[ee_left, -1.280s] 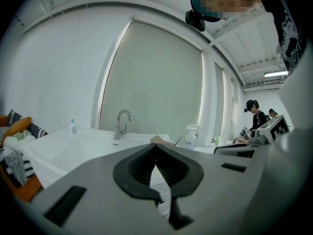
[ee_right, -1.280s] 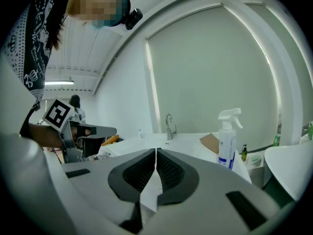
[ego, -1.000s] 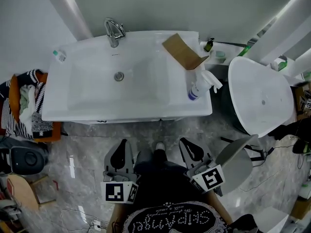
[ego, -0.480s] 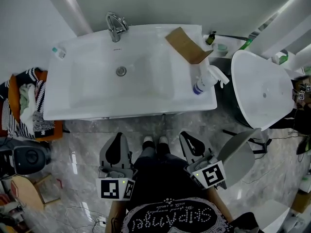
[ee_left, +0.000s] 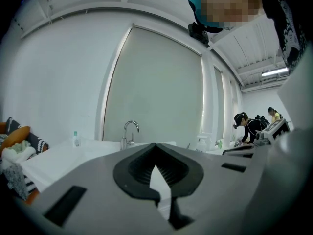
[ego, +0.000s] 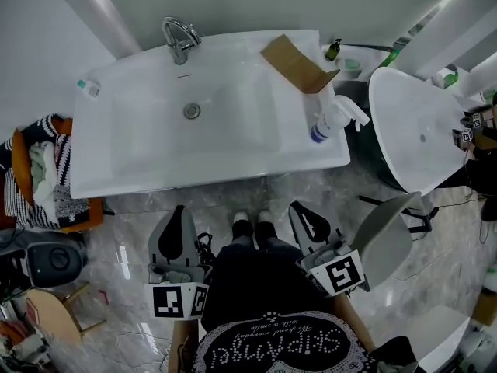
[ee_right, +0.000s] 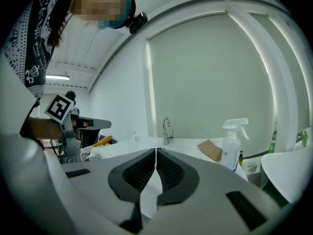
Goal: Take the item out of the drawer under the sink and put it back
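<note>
A bathroom, by the look of it. A wide white sink (ego: 155, 142) with a chrome tap (ego: 178, 39) stands against a plain wall, a spray bottle (ego: 326, 123) on its rim. Marble-look floor (ego: 116, 231) lies below, a heap of clothes (ego: 39, 169) to the left, and a white oval tub (ego: 411, 123) to the right.

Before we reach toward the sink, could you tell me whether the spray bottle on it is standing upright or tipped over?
Upright: the spray bottle stands on its base at the sink edge, with its trigger head on top.
</note>
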Demonstrator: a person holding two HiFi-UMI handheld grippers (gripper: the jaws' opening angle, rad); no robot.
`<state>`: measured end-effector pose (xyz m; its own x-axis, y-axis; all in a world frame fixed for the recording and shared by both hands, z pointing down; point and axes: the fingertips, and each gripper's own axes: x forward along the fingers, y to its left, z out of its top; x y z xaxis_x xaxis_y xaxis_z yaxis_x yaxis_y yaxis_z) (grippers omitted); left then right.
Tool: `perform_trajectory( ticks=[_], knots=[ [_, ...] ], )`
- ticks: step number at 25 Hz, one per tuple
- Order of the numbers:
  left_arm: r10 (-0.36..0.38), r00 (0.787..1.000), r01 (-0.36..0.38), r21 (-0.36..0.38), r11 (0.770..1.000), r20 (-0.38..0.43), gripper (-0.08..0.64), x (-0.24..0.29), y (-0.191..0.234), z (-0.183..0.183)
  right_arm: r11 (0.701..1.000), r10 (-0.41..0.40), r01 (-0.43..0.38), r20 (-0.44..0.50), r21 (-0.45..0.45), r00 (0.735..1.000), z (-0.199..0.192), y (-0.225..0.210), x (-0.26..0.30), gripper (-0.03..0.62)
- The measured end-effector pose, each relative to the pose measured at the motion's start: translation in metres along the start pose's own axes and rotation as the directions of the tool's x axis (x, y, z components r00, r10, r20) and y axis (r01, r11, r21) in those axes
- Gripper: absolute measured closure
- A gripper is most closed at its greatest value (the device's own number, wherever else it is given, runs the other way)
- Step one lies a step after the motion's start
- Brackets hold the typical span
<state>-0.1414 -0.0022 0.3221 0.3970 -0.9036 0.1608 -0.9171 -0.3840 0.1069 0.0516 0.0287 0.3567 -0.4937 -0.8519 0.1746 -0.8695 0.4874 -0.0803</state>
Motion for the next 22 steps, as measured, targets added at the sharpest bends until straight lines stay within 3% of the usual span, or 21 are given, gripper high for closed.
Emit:
perform_trajectory(
  ticks=[8,19,22],
  knots=[
    [0.021,1.0,-0.022,0.078,0.997,0.012,0.561,-0.004,0.022,0.011,1.0,0.006,-0.006,-0.009,0.007,1.0,0.0,0.0,0.007,0.571],
    [0.048,0.997,-0.052,0.066,0.996,0.052,0.56,0.003,0.031,0.026,0.999,0.003,-0.003,0.015,0.048,1.0,0.002,-0.007,0.007,0.572],
    [0.047,0.997,-0.05,0.053,0.997,0.059,0.561,0.004,0.029,0.028,1.0,0.011,-0.012,0.055,0.02,0.998,0.006,-0.011,0.006,0.571]
  ],
)
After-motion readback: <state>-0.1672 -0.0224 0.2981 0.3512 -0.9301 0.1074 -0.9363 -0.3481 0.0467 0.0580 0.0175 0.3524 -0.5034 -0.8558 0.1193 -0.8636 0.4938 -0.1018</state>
